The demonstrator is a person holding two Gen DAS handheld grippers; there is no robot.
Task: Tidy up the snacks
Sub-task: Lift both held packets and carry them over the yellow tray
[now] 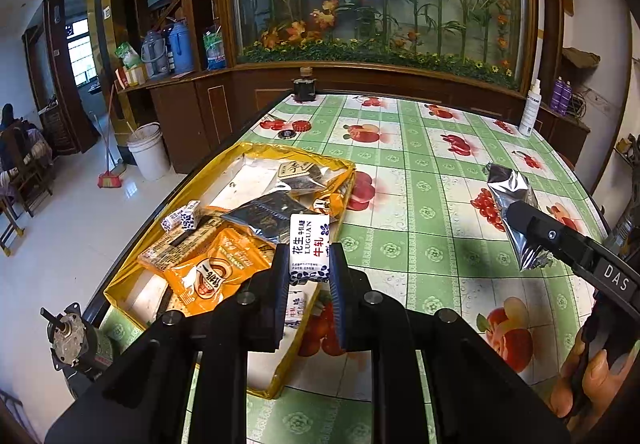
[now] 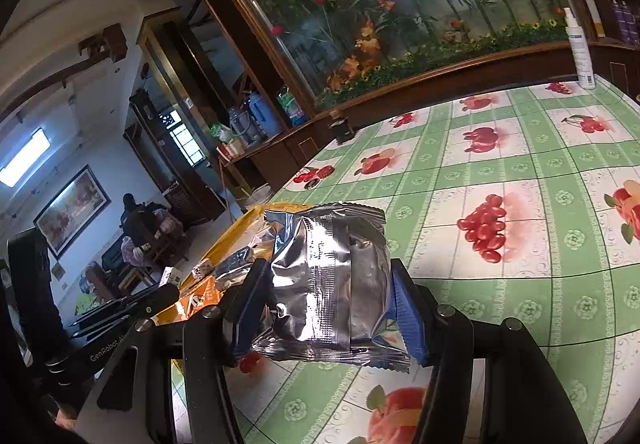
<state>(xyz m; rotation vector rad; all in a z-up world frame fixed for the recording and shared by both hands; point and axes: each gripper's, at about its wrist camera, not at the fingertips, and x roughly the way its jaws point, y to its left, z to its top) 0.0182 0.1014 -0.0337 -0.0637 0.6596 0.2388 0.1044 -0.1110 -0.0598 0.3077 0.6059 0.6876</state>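
Note:
My left gripper (image 1: 309, 264) is shut on a small white and blue candy packet (image 1: 309, 244), held above the near right part of the yellow tray (image 1: 256, 154). The tray holds several snacks: orange packets (image 1: 212, 276), dark packets (image 1: 266, 216), small white and blue candies (image 1: 182, 218). My right gripper (image 2: 328, 292) is shut on a silver foil packet (image 2: 328, 276), held above the tablecloth just right of the tray (image 2: 244, 224). In the left wrist view that foil packet (image 1: 514, 200) and the right gripper (image 1: 520, 220) hang at the right, over the table.
The table wears a green and white fruit-print cloth (image 1: 420, 180). A dark jar (image 1: 304, 86) and two bottle caps (image 1: 294, 128) sit at its far edge, a white spray bottle (image 1: 530, 108) at the far right. A small motor (image 1: 70, 344) lies by the tray's near left corner.

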